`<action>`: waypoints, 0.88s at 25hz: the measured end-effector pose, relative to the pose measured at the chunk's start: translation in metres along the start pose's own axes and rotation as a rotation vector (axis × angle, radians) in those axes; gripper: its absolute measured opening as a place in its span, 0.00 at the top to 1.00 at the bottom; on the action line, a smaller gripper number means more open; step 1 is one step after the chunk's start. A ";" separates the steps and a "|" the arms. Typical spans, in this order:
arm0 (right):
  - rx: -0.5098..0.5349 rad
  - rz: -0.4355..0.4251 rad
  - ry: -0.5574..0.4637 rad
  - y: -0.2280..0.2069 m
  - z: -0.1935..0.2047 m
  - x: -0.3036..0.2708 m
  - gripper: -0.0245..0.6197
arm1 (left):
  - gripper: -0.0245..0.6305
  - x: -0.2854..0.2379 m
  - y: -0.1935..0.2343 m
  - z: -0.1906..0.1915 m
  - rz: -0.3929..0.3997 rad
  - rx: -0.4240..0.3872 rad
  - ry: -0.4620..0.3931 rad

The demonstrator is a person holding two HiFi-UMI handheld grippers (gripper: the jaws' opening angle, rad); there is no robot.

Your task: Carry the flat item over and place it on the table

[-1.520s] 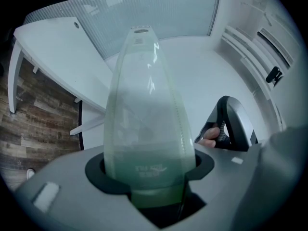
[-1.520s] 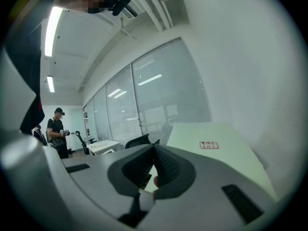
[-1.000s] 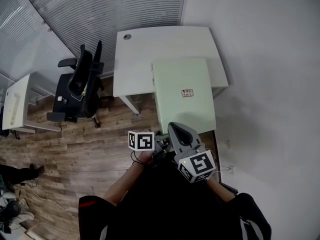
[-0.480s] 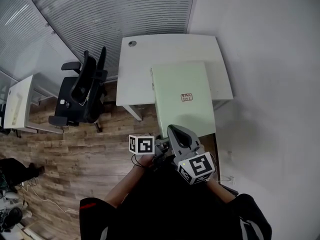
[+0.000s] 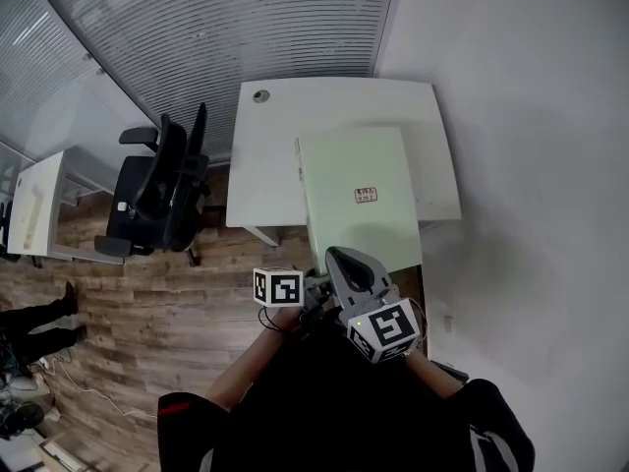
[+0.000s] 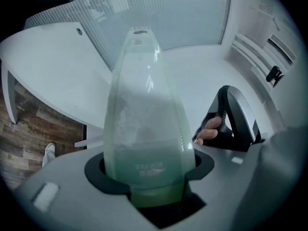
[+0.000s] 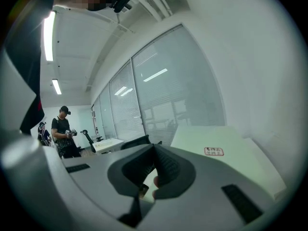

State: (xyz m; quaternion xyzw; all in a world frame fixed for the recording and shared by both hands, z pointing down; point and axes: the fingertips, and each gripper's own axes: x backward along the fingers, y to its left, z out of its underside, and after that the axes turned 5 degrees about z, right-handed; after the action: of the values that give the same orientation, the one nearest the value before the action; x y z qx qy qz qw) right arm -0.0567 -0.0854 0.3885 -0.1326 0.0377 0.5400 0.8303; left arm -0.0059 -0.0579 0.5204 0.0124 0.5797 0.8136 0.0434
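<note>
- Table (image 5: 334,101): white, upper centre of head view, bare.
- Board (image 5: 359,180): pale green, flat, centre frame, far end over table; judged airborne, not yet laid.
- Left gripper (image 6: 149,177): clenched on board's near end.
- Right gripper (image 7: 153,170): jaws pinched on thin near edge, seemingly.
- Risks: both grips at one end, so long overhang may sag or twist out; far edge dipping low could catch tabletop; uneven release would drop board skewed.

**Office, open-plan**

I see a white desk (image 5: 334,106) against the wall, with a black swivel chair (image 5: 162,185) beside it and a second desk (image 5: 34,205) further left. Full-height glass partitions with slatted blinds (image 5: 216,37), wood-look floor (image 5: 167,303), ceiling strip lights (image 7: 48,35).
</note>
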 end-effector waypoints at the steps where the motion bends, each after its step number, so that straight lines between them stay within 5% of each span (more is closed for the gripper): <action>1: -0.004 -0.009 0.004 -0.005 0.000 -0.005 0.96 | 0.53 -0.004 0.003 -0.005 -0.004 0.003 -0.004; 22: -0.048 -0.033 -0.006 -0.104 -0.022 -0.056 0.96 | 0.53 -0.067 0.050 -0.090 -0.075 0.081 -0.064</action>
State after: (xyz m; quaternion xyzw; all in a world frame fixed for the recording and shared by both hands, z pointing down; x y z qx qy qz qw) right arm 0.0164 -0.1810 0.3975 -0.1514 0.0204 0.5274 0.8358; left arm 0.0515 -0.1645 0.5407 0.0182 0.6104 0.7866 0.0918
